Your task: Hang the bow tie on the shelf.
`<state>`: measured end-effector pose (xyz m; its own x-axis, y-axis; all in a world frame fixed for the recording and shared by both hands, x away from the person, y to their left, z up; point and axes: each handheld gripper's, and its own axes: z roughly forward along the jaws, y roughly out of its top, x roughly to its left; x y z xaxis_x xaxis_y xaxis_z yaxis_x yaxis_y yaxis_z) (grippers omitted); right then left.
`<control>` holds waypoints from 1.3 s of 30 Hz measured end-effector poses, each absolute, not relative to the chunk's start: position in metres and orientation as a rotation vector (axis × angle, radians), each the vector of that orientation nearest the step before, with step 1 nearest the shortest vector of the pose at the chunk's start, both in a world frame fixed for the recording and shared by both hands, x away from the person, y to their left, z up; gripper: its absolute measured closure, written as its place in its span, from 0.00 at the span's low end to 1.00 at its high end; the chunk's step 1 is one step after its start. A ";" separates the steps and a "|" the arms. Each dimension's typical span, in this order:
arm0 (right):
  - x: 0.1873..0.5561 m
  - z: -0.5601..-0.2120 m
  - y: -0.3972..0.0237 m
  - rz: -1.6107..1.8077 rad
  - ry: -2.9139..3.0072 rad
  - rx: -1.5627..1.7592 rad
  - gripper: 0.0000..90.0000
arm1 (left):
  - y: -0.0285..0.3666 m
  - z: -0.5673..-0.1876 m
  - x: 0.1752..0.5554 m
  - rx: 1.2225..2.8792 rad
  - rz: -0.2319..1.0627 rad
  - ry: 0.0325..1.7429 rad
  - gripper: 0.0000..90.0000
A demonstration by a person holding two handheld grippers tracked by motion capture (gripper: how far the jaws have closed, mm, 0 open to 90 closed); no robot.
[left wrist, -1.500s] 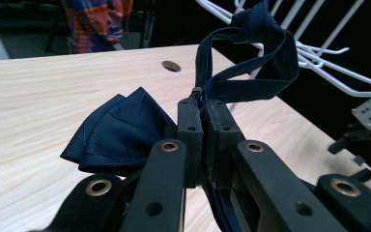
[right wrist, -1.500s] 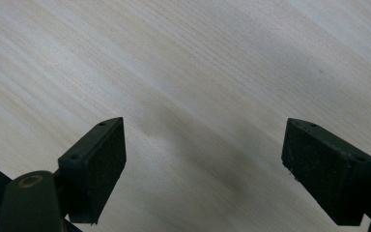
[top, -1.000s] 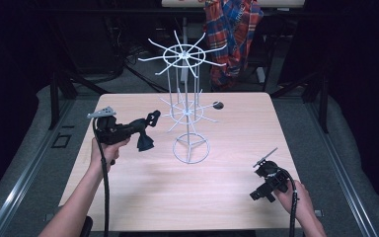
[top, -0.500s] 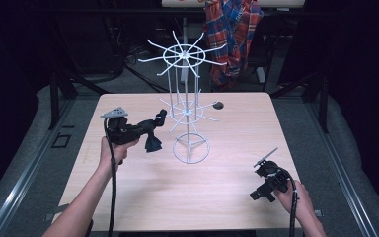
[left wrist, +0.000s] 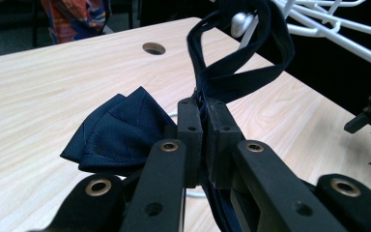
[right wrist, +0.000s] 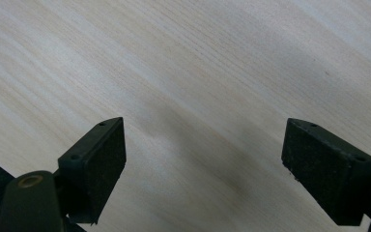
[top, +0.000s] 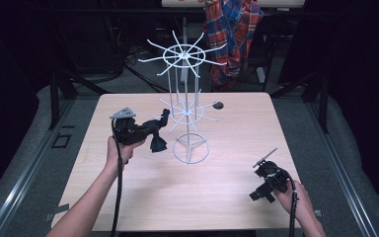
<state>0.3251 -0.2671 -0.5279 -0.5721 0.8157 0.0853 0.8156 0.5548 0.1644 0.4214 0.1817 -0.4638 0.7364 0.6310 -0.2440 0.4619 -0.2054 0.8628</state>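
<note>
My left gripper (top: 164, 118) (left wrist: 203, 108) is shut on the strap (left wrist: 241, 72) of a dark navy bow tie (top: 158, 143) (left wrist: 121, 130), held just left of the white wire rack (top: 185, 111). The bow hangs below the jaws, above the table. In the left gripper view the strap loops up around the rounded tip of a rack prong (left wrist: 242, 21). My right gripper (top: 261, 190) (right wrist: 212, 154) sits low at the table's front right, open, with bare wood between its pads.
The rack's ring base (top: 191, 149) stands mid-table, its prongs spreading at two levels. A round hole (top: 218, 104) (left wrist: 153, 48) is in the tabletop behind it. A plaid cloth (top: 234, 29) hangs beyond the far edge. Dark floor surrounds the table (top: 177, 197).
My left gripper has carried the bow tie to the right, closer to the rack's lower prongs. The right gripper has stayed where it was.
</note>
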 end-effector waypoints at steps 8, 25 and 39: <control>0.325 -0.528 -0.267 0.288 2.769 1.454 0.17 | 0.174 -0.466 0.424 1.882 0.196 0.839 0.95; 0.323 -0.528 -0.266 0.322 2.758 1.466 0.17 | 0.167 -0.471 0.428 1.893 0.197 0.846 0.95; 0.323 -0.528 -0.267 0.343 2.763 1.464 0.17 | 0.167 -0.477 0.432 1.880 0.161 0.861 0.92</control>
<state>0.3227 -0.2670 -0.5276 -0.5667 0.8172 0.1051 0.8181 0.5429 0.1897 0.4316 0.1670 -0.4768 0.7355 0.6258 -0.2596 0.4903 -0.2271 0.8415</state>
